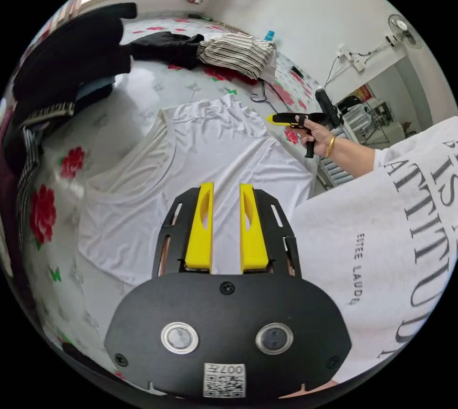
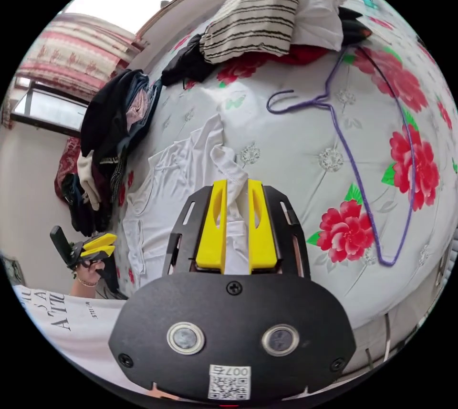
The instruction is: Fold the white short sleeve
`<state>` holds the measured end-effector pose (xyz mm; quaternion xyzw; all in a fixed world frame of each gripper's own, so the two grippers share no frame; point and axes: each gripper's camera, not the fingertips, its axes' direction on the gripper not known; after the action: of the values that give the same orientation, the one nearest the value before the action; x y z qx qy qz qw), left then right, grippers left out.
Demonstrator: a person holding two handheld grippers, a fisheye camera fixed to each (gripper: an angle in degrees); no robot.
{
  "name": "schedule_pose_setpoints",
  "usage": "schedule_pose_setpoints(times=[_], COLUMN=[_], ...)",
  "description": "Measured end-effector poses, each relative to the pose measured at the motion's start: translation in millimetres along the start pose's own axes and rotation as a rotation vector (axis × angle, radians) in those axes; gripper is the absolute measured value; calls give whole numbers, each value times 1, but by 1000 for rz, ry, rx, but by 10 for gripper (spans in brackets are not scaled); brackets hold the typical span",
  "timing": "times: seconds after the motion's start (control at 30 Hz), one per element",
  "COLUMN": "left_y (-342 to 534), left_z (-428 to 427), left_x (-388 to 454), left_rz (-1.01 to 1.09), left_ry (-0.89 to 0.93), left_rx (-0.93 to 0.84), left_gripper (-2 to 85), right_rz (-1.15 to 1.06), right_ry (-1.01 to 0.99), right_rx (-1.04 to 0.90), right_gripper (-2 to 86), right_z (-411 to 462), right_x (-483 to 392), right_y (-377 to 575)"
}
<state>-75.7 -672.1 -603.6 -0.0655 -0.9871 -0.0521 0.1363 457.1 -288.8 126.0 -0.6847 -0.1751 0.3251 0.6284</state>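
Note:
The white short-sleeve shirt point(image 1: 200, 165) lies spread flat on the flowered bed sheet point(image 1: 52, 208), with wrinkles at its far end. My left gripper point(image 1: 226, 189) hovers over the near part of the shirt, its yellow jaws apart and empty. A hand holds my right gripper point(image 1: 273, 119) in the air past the shirt's right edge. In the right gripper view, the right gripper point(image 2: 237, 185) is open above a bunched corner of the shirt point(image 2: 167, 184); the cloth shows behind the gap and is not pinched. The left gripper point(image 2: 112, 243) appears at the lower left, jaws apart.
A striped garment point(image 1: 236, 53) and black clothes point(image 1: 167, 46) lie at the far end of the bed. A dark clothes pile point(image 1: 67, 60) sits at the left. A purple hanger point(image 2: 343, 141) lies on the sheet beside the shirt. The person's printed white top point(image 1: 381, 246) is at right.

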Motion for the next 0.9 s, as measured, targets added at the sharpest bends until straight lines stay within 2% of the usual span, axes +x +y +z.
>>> schedule_pose_setpoints(times=[0.27,0.43,0.6,0.67,0.73,0.83,0.9], left_y=[-165,-265,-300,-300,-296,-296,-297], left_z=[68,131,183,202,206,208,210], left_x=[-17,-33,-40,-40,-41,-53,-57], left_rz=[175,184,163,169,165,104,107], left_ry=[64,139,230,204,119,111,153], left_rx=[-41,-112,-180,-248,-222,-216,-241], left_gripper=[115,127,121,102,62,3,-5], right_rz=[45,-10,-138,-102,-51,-29,-24], right_ry=[-141,-123,-66,-142,-176,-215,-204], right_rx=[-1,43,50,7,3,-21,-23], right_gripper=[21,3,4,9,11,9,5], right_z=[11,-9,-25,-20,-15,-5,-4], right_x=[25,27,22,33,44,50,48], right_y=[-2,8,22,25,29,34,34])
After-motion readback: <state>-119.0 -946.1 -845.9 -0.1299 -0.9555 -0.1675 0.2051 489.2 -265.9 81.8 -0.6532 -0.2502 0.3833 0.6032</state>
